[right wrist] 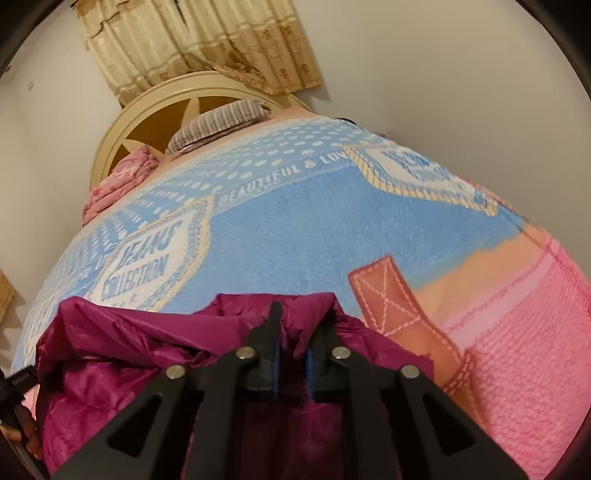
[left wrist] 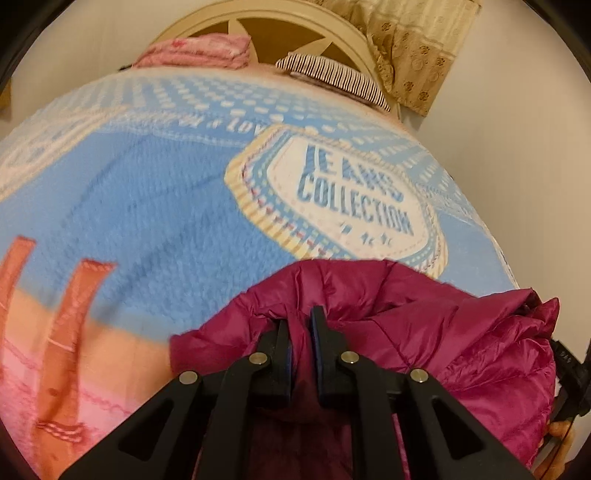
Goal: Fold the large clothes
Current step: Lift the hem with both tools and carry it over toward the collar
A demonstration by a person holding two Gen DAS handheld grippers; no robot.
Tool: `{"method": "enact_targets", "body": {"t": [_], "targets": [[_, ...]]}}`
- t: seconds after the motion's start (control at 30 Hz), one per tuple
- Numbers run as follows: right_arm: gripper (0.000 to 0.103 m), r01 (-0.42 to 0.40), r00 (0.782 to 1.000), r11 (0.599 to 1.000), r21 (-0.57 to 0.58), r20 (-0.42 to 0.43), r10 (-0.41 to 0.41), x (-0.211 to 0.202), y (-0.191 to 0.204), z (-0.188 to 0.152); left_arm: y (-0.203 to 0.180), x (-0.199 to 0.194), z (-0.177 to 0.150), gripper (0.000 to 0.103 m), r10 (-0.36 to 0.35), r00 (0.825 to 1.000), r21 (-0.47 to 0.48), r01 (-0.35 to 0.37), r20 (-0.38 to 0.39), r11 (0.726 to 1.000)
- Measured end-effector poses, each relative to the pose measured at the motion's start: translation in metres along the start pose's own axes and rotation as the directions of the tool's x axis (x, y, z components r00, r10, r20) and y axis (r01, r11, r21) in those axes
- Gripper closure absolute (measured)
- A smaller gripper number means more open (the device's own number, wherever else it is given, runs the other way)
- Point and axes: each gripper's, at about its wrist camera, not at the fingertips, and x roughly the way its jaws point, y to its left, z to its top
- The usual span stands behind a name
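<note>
Both your grippers pinch the magenta jacket over the bed.

Left wrist view: your left gripper (left wrist: 300, 325) has its jaws drawn narrow on a ridge of the magenta puffer jacket (left wrist: 443, 332), which bunches up around the fingers and spreads to the right, above the blue and pink fleece blanket (left wrist: 155, 206) covering the bed; a folded pink cloth (left wrist: 199, 50) and a striped pillow (left wrist: 332, 75) lie by the cream headboard (left wrist: 280, 26). Right wrist view: your right gripper (right wrist: 293, 334) likewise clamps a fold of the jacket (right wrist: 122, 332), the rest of it heaped to the left over the blanket (right wrist: 295, 229); the beige curtain (right wrist: 207, 40) hangs behind the headboard (right wrist: 155, 99).
</note>
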Motion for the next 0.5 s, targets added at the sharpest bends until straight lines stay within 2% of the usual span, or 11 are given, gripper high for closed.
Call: {"method": "enact_targets", "body": {"t": [0.17, 0.23, 0.3, 0.33, 0.4, 0.43, 0.47, 0.5], "targets": [[0.081, -0.002, 0.999, 0.999, 0.046, -0.041, 0.004, 0.017, -0.011, -0.009, 0.015, 0.002, -0.002, 0.092, -0.085, 0.996, -0.068, 0.085, 0.004, 0.994], [0.079, -0.002, 0.999, 0.999, 0.050, -0.042, 0.004, 0.015, -0.013, -0.009, 0.027, -0.001, 0.000, 0.091, -0.143, 0.990, -0.130, 0.141, -0.012, 0.981], [0.077, 0.000, 0.999, 0.999, 0.052, -0.041, 0.003, 0.014, -0.012, -0.009, 0.033, -0.006, 0.004, 0.090, -0.174, 0.984, -0.167, 0.167, -0.030, 0.972], [0.069, 0.001, 0.999, 0.998, 0.058, -0.038, 0.001, 0.011, -0.013, -0.009, 0.036, -0.010, 0.007, 0.088, -0.179, 0.983, -0.179, 0.170, -0.035, 0.969], [0.043, 0.018, 1.000, 0.997, 0.075, -0.019, -0.017, 0.001, -0.016, -0.006, 0.040, -0.025, 0.015, 0.083, -0.173, 0.984, -0.188, 0.163, -0.036, 0.968], [0.026, 0.023, 1.000, 0.996, 0.091, 0.002, -0.023, -0.006, -0.019, -0.005, 0.041, -0.035, 0.021, 0.077, -0.167, 0.986, -0.183, 0.160, -0.025, 0.970], [0.021, 0.014, 0.999, 0.994, 0.106, 0.036, -0.018, -0.016, -0.022, -0.003, 0.042, -0.041, 0.024, 0.062, -0.157, 0.988, -0.176, 0.152, -0.011, 0.973], [0.021, -0.001, 0.998, 0.994, 0.112, 0.070, -0.007, -0.026, -0.023, 0.000, 0.042, -0.055, 0.029, 0.050, -0.104, 0.994, -0.162, 0.107, 0.025, 0.981]]}}
